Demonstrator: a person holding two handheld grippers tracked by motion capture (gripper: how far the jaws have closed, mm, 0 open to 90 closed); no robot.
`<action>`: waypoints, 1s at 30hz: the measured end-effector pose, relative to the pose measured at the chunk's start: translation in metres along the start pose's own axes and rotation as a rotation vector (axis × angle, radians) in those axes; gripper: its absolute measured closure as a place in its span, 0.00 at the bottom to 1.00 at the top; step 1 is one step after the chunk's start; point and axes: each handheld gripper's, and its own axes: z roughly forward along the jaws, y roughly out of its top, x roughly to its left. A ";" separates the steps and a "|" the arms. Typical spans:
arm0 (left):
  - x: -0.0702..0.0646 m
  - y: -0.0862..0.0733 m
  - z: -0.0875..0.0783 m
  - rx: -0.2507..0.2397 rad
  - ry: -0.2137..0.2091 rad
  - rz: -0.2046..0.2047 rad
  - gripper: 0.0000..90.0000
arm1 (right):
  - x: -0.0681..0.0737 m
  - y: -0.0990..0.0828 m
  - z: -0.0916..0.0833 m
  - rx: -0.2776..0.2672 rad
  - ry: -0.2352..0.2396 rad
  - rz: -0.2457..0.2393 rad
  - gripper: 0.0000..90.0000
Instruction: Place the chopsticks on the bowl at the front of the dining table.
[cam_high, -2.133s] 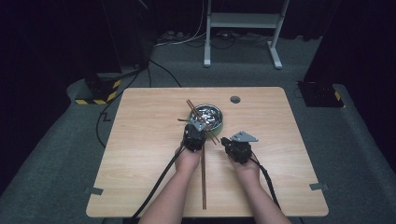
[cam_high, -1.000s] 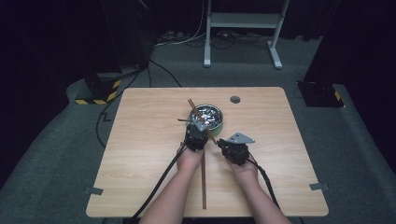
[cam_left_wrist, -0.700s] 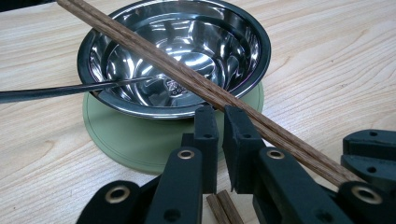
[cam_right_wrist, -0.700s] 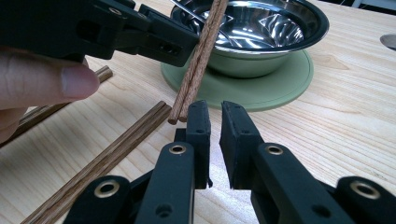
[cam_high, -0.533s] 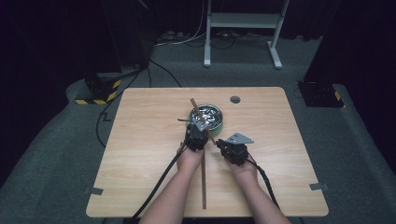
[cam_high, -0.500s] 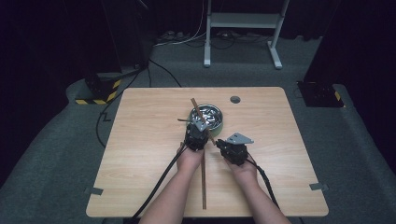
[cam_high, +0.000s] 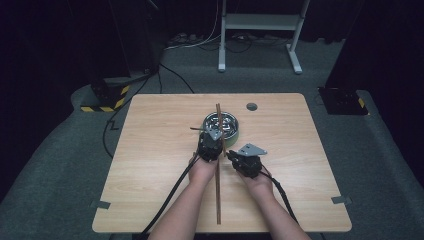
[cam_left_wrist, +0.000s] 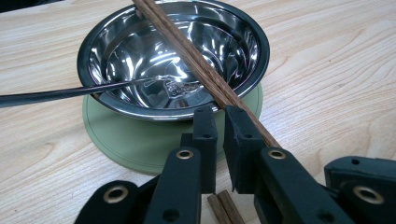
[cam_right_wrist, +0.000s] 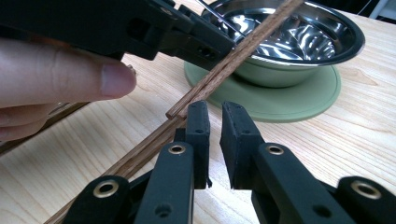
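Observation:
A steel bowl (cam_high: 233, 121) (cam_left_wrist: 140, 51) sits on a green round mat (cam_left_wrist: 140, 144) (cam_right_wrist: 299, 102) mid-table. A metal spoon handle (cam_left_wrist: 46, 95) sticks out over its left rim. One pair of wooden chopsticks (cam_high: 218, 112) (cam_left_wrist: 187, 51) (cam_right_wrist: 243, 44) leans on the bowl's rim; a second pair (cam_high: 218, 195) (cam_right_wrist: 126, 163) lies on the table toward the front edge. My left gripper (cam_high: 212, 137) (cam_left_wrist: 217, 116) is shut with an empty slit, and the leaning chopsticks run along the outside of its right jaw. My right gripper (cam_high: 231, 155) (cam_right_wrist: 214, 112) is shut on nothing, its tips just short of the leaning pair's near end.
A small grey disc (cam_high: 251, 106) lies on the wooden table (cam_high: 150, 150) behind the bowl. Cables trail from both grippers off the front edge. A white stand (cam_high: 260, 22) and a yellow-striped box (cam_high: 105, 97) are on the floor beyond.
The far end of the leaning chopsticks has swung to the right across the bowl, so both pairs now lie in one line. My right gripper has edged slightly left.

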 end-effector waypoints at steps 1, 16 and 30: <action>0.000 0.000 0.000 0.000 0.000 0.000 0.91 | 0.000 0.000 0.000 -0.007 0.003 -0.007 0.90; 0.002 -0.010 0.000 0.010 -0.008 0.001 0.92 | -0.001 0.000 0.000 -0.003 -0.008 0.006 0.89; 0.005 -0.008 -0.008 0.001 -0.006 -0.007 0.92 | 0.000 0.001 0.002 0.002 -0.009 0.002 0.89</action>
